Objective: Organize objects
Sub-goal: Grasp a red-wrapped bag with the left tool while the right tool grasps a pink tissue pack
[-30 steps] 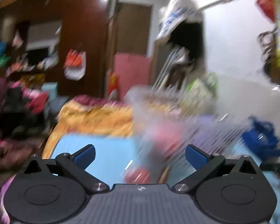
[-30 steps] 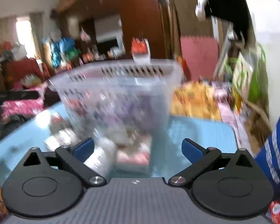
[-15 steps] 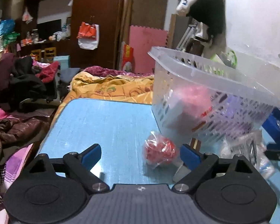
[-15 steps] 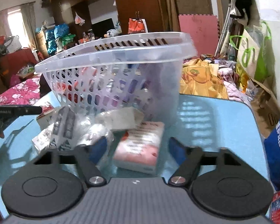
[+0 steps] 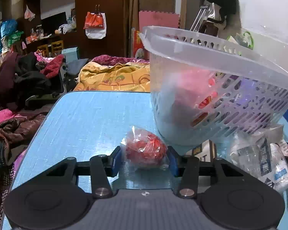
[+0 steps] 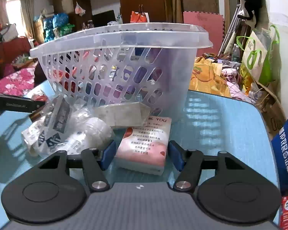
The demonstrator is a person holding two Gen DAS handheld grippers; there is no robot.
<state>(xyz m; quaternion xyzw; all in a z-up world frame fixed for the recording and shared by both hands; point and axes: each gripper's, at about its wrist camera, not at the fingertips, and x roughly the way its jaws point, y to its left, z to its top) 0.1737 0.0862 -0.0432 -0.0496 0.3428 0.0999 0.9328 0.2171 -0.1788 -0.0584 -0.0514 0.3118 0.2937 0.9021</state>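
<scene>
- The left gripper [image 5: 145, 160] brackets the red ball wrapped in clear plastic [image 5: 144, 151]. Its jaws have just been closing, and the blue pads [image 5: 116, 160] now sit against the wrapper on both sides.
- The ball lies on the blue table [image 5: 90, 118], just beside the near wall of the clear plastic basket [image 5: 211, 88] and away from the table's left edge.
- The right gripper [image 6: 140, 154] brackets the pink-and-white packet printed "THANK YOU" [image 6: 146, 143]. Its jaws have also just been closing; they stand narrow, with a sliver of gap visible at each side.
- The packet lies flat in front of the basket, its far end tucked under a pale wrapped block [image 6: 122, 115]; crinkled bags [image 6: 67, 134] lie beside it.
- Squeeze the ball on its body, not only the loose film, before lifting.
- Finish closing on the packet's long edges, then draw it back clear of the block before raising it over the rim.
- Both grippers angle downward toward the tabletop, low and level side to side.
</scene>
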